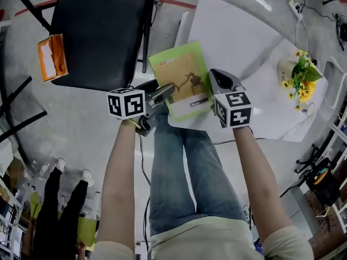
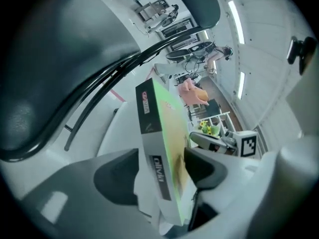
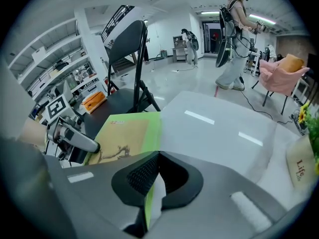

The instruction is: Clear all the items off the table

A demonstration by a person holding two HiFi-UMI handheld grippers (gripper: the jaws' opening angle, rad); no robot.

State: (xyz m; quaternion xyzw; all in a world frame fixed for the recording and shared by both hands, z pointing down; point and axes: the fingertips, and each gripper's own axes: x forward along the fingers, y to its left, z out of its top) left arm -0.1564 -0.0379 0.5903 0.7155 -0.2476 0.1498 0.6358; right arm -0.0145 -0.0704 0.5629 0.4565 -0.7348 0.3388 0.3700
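Green box (image 1: 184, 75) between spread left tongs (image 1: 167, 91), its edge pinched in right tongs (image 1: 216, 76).

Black folding chair (image 1: 97, 37) stands on the grey floor (image 1: 81, 123), with an orange pack (image 1: 52, 57) lying at the left edge of its seat. Further back there's a pink armchair (image 3: 284, 73), some wall shelves (image 3: 50, 68) full of clutter (too small to tell what), and a person (image 3: 234, 39) standing in the aisle. A bystander (image 1: 52, 191) in black trousers and white shoes is at the bottom left of the head view, and a power strip (image 1: 295, 7) lies on the floor at the top right.
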